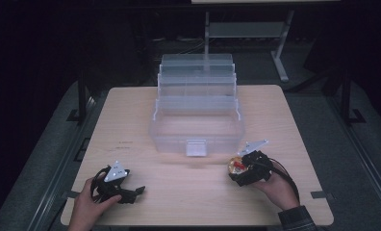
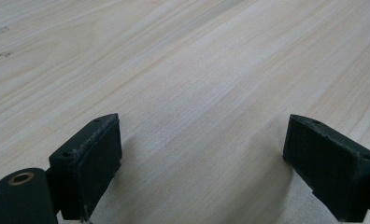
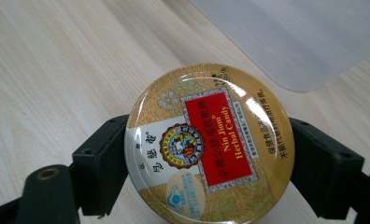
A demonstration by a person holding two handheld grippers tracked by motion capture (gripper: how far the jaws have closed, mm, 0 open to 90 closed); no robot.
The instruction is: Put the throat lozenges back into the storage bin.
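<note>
Gold candy tin (image 3: 209, 144) (round) btwn right gripper (image 3: 209, 161) pads (image 3: 109, 163)

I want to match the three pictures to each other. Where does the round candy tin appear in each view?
High view: the candy tin is at lower right, in the right gripper, just in front of the clear box.
Left gripper view: bare table between open jaws; no tin here.
Right gripper view: the tin sits centre, clamped between the jaws.
Shared landmark: the light wood table.

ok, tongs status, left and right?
Left tongs: open, nothing between them.
Right tongs: shut on the round candy tin.
</note>
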